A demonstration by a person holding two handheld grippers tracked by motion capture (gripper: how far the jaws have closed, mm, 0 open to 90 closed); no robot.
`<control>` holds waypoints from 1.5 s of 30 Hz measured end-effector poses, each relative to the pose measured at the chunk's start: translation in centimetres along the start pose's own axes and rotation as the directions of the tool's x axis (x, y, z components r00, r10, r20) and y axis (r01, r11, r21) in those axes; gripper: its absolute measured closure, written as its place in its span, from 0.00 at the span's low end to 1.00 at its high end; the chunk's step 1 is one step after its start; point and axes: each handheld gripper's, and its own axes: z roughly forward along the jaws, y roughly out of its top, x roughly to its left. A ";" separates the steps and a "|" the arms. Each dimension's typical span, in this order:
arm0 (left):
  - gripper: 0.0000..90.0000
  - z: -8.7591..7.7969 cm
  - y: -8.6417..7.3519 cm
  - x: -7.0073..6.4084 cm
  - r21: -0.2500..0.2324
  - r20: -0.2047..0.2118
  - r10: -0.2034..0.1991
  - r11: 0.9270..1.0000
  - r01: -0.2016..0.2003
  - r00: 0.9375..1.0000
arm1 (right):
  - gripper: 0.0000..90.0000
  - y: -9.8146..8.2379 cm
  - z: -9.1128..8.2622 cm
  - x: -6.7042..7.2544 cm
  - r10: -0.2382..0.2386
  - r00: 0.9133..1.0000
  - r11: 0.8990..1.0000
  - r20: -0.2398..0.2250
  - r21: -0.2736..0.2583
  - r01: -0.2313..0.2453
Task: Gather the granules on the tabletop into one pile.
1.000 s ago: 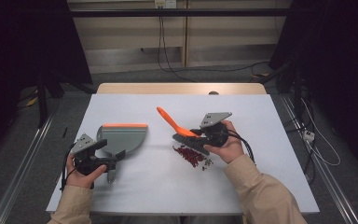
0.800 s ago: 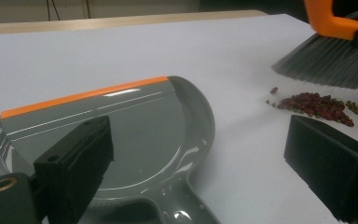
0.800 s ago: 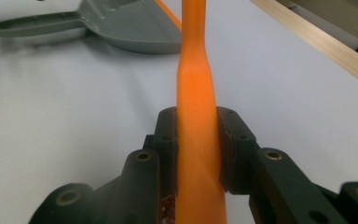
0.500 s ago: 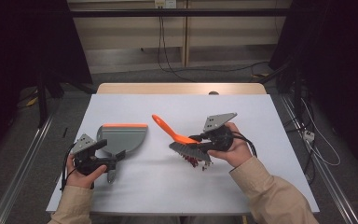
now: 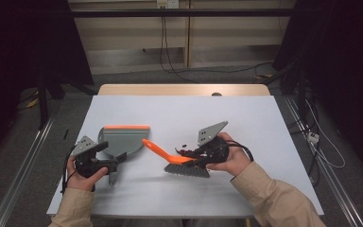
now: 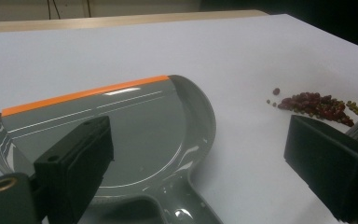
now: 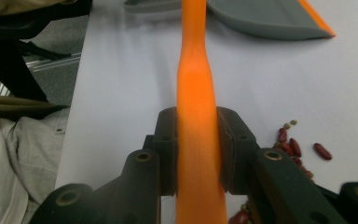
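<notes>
We pinch the brush (image 7: pixel 196 116) in our right gripper (image 7: pixel 196 149) to sweep beans (image 6: pixel 319 105), while our spread left gripper (image 6: pixel 205 168) waits over the dustpan (image 6: pixel 135 135).

Glossy grey plastic dustpan (image 6: pixel 135 135), smooth orange brush handle (image 7: pixel 196 93), matt table (image 5: pixel 179 113)

The right gripper (image 5: pixel 192 158) now holds the brush (image 5: pixel 179 163) nearer the dustpan (image 5: pixel 121 140), its orange handle tip close to the pan's edge (well apart from it before), bristles lower on the table (image 5: pixel 179 113).
</notes>
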 end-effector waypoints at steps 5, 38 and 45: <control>0.09 0.0 0.0 0.1 0.001 -0.004 -0.001 1.000 0.001 1.000 | 0.80 -0.7 0.9 -0.8 -0.013 1.000 0.999 -0.003 0.035 0.013; 0.09 0.0 0.1 0.1 -0.005 0.005 0.000 1.000 0.000 1.000 | 0.80 0.5 -0.8 -3.6 0.031 0.991 0.999 0.128 -0.046 -0.025; 0.09 0.1 0.2 0.1 -0.013 0.032 -0.005 1.000 0.005 0.999 | 0.80 -0.6 -3.4 -3.5 0.211 0.929 0.976 0.304 -0.110 -0.186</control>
